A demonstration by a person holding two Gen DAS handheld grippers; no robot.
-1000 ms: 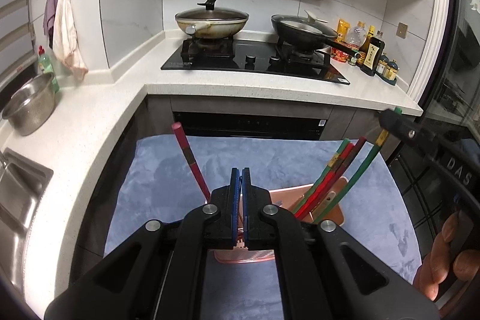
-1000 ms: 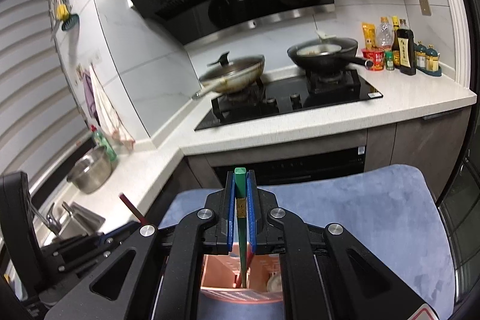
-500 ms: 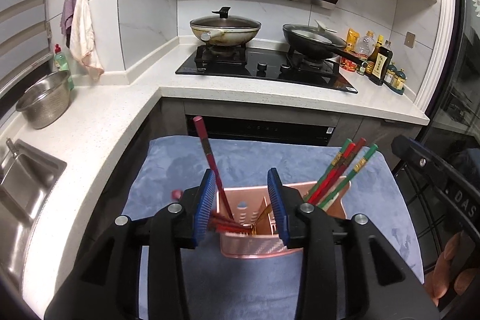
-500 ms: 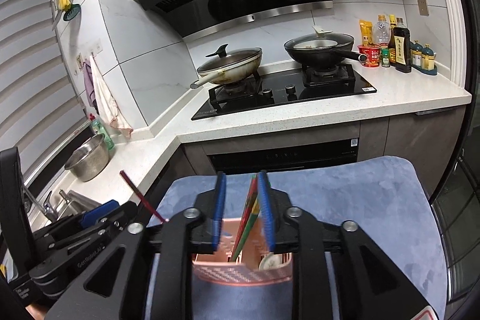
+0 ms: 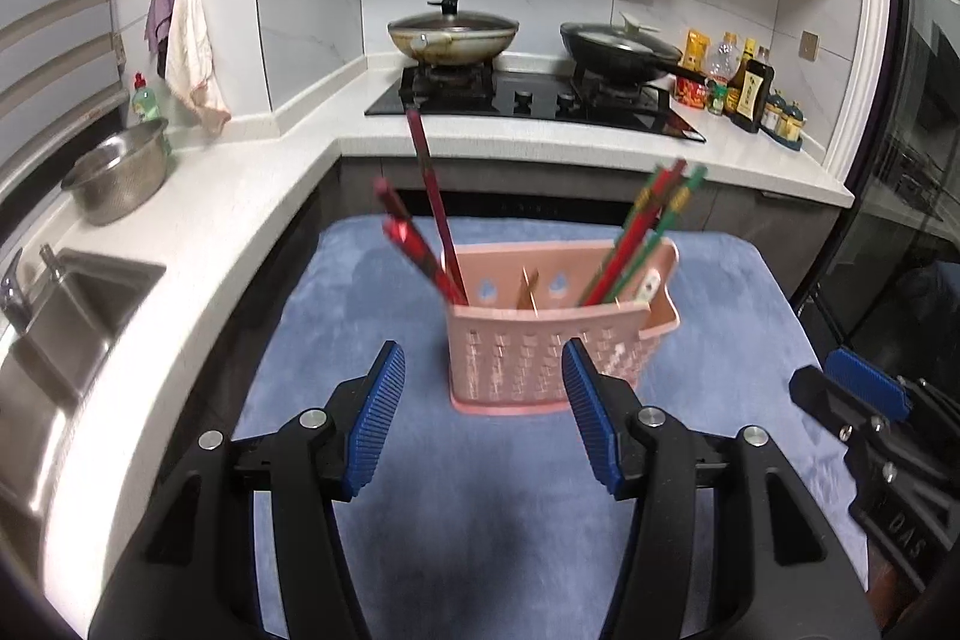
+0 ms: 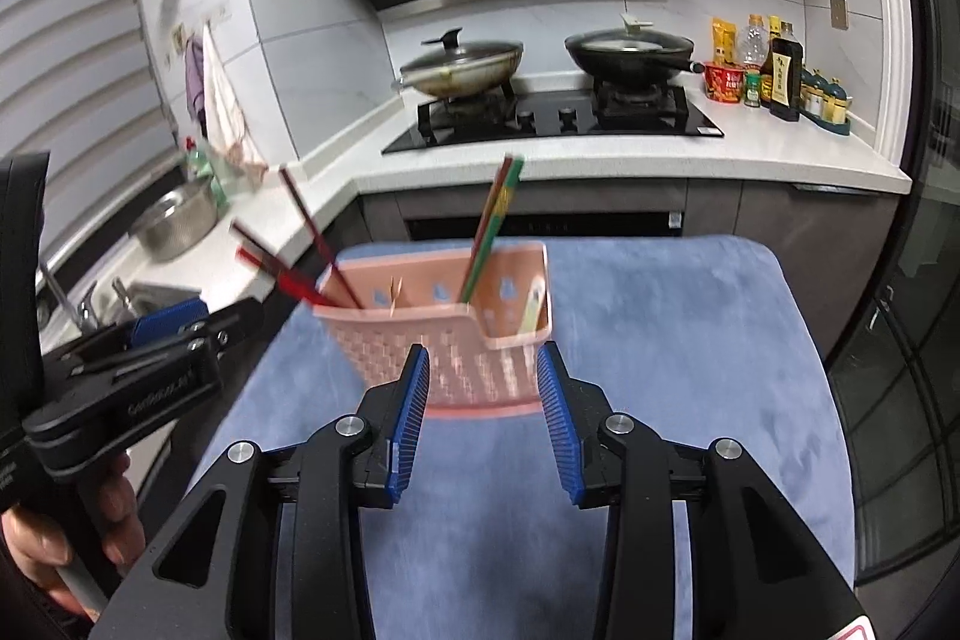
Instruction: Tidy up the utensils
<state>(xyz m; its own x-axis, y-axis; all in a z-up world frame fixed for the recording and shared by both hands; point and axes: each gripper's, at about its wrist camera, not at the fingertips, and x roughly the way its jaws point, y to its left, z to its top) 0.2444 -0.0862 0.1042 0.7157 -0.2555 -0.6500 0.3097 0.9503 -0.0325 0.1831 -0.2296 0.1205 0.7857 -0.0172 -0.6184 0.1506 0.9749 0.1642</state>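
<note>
A pink perforated utensil holder [image 5: 552, 334] stands on a blue mat [image 5: 456, 508]; it also shows in the right wrist view [image 6: 444, 334]. Red chopsticks [image 5: 429, 220] lean out of its left compartment. Red and green chopsticks [image 5: 648, 226] lean in its right part, also visible in the right wrist view [image 6: 489, 226]. My left gripper [image 5: 483, 412] is open and empty, just in front of the holder. My right gripper [image 6: 483, 412] is open and empty, close to the holder's front.
A white L-shaped counter [image 5: 198, 196] carries a steel bowl [image 5: 117, 172] and a sink [image 5: 54, 334] at the left. A hob with two pans [image 5: 453, 31] sits behind. Sauce bottles [image 5: 753, 91] stand at the back right.
Both grippers have opened, let go of their chopsticks into the holder, and pulled back from it. The chopsticks now rest in the holder.
</note>
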